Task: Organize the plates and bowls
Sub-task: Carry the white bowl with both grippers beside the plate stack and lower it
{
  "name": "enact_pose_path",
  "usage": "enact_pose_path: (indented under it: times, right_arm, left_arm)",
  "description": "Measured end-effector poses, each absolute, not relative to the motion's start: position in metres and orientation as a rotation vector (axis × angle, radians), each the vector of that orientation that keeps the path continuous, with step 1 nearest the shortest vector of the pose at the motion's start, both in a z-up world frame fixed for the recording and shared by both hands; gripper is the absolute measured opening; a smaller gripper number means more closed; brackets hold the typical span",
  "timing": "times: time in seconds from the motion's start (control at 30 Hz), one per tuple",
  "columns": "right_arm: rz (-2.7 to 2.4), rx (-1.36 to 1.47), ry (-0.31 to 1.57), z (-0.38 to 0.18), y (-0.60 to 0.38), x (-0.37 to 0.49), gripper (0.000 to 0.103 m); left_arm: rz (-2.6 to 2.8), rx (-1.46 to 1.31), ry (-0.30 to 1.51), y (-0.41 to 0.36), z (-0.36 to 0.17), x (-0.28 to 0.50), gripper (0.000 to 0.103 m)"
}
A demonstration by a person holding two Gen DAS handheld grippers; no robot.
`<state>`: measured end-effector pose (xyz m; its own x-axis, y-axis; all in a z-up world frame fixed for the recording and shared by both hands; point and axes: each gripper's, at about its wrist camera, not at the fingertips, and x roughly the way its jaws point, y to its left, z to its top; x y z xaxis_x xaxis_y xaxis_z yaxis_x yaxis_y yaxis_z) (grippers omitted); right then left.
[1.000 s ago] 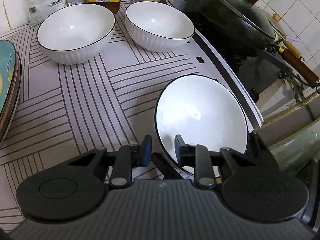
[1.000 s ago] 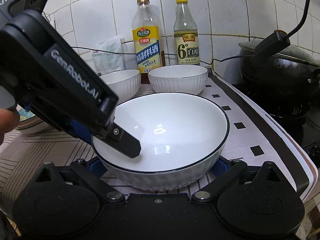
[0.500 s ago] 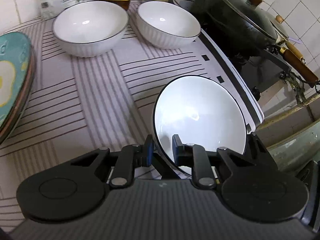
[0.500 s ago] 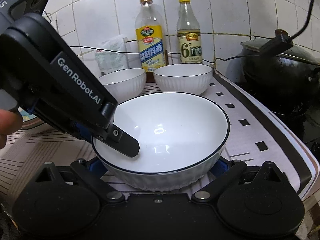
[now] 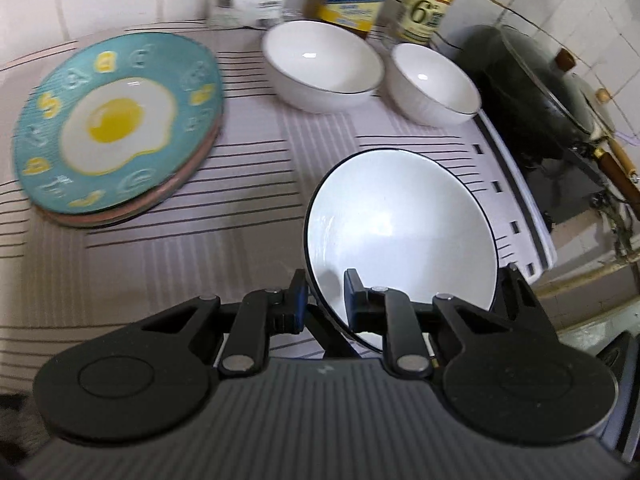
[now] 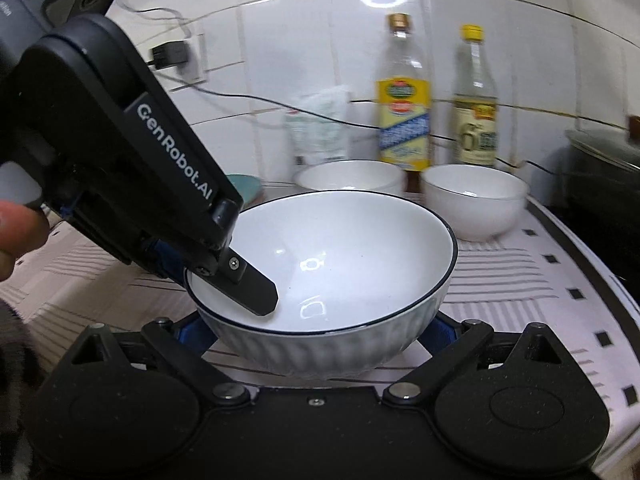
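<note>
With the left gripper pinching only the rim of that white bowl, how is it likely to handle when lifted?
The white bowl looks glazed, with glare spots, so it may slip between the left gripper's pads. It is pinched at one edge only, so it will probably tilt away from that hold. It looks like ceramic: rigid, fairly heavy, and liable to chip if dropped.

Left: stacked plates (image 5: 116, 128).
Back: two bowls (image 5: 322, 66), bottles (image 6: 404, 96).
Right: wok (image 5: 536, 92).
Middle: bare striped mat (image 5: 240, 216).

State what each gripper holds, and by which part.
Left gripper pinches the large white bowl by its near rim. Right gripper is open around that bowl's body.
</note>
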<state>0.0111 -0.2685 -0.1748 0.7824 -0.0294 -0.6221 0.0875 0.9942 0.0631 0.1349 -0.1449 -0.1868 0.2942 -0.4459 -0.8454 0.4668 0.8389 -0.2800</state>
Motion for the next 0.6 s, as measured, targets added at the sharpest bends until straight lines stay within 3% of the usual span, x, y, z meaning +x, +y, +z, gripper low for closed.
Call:
enact_pose_path:
  times: [0.6]
  right_arm:
    - [0.110,0.059,0.717,-0.200,-0.220,0.050,0.101]
  left_arm:
    - [-0.449,-0.020,1.171,-0.093,-0.212,0.158,0.017]
